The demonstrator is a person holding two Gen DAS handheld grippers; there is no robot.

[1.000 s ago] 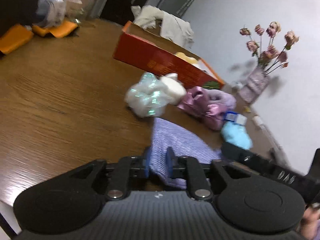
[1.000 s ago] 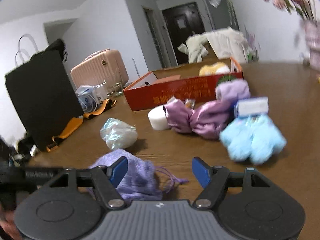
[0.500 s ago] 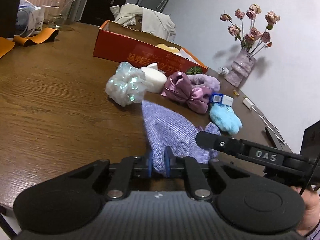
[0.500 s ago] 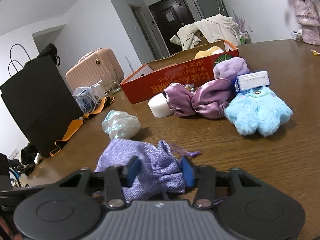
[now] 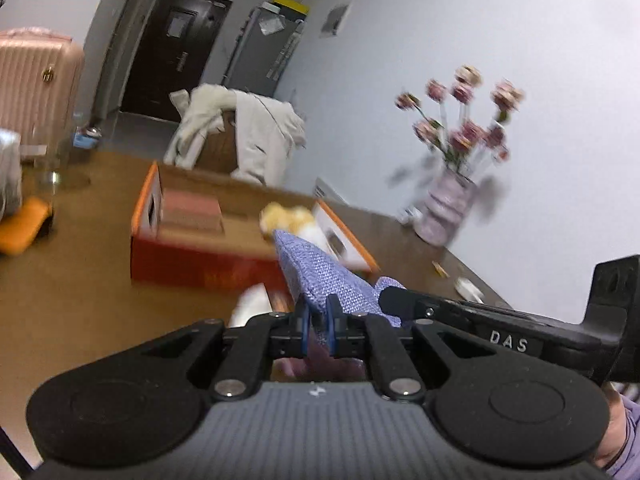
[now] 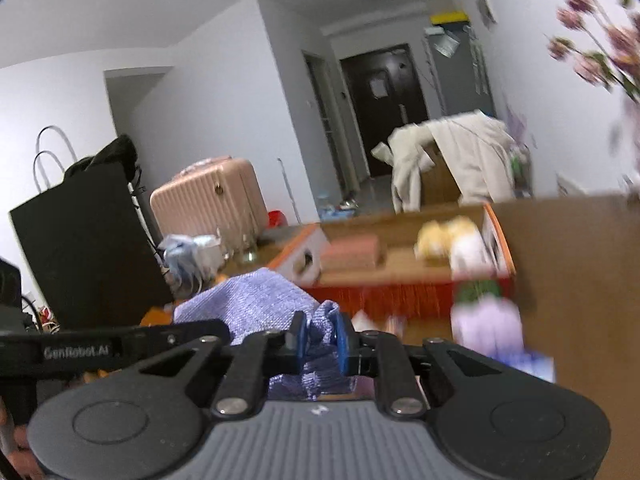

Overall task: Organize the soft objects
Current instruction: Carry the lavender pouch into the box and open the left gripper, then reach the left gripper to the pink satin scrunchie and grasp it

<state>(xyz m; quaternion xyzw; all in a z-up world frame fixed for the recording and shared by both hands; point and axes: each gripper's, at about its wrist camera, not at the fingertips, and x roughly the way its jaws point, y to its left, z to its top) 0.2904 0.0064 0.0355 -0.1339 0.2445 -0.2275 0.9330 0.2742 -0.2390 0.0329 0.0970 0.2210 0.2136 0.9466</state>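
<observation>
My left gripper (image 5: 318,322): blue pads pressed together on one edge of the pouch (image 5: 320,276); the cloth rises from between them, lifted above the table (image 5: 68,300).
My right gripper (image 6: 319,338): pads clamped on the bunched end of the same pouch (image 6: 256,300), which stretches leftward toward my other tool.
Pouch: lilac woven fabric, held by both grippers at once, in front of the box (image 5: 200,268) and nearer than it.
Writing on my tools: "DAS" in white on the right gripper's side bar, seen from the left wrist; "GenRobot.AI" on the left gripper's bar, seen from the right wrist.
Soft things on the table: in the right wrist view a lilac plush (image 6: 486,324) sits just before the box, with a blurred blue-white tag below it; too smeared to read.
Box: red-orange cardboard, open top, with print on its front wall that blur makes unreadable. Inside lie a yellow plush (image 5: 286,216) at the right end and a reddish flat packet (image 5: 192,210) at the left.
Vase (image 5: 442,214): pale, holding pink flowers, on the table by the wall, right of the box.
Far side: a cream coat (image 5: 256,136) draped over a chair, a pink suitcase (image 6: 208,204), a black bag (image 6: 80,240), and a dark door (image 5: 168,48) with a notice I cannot read.
</observation>
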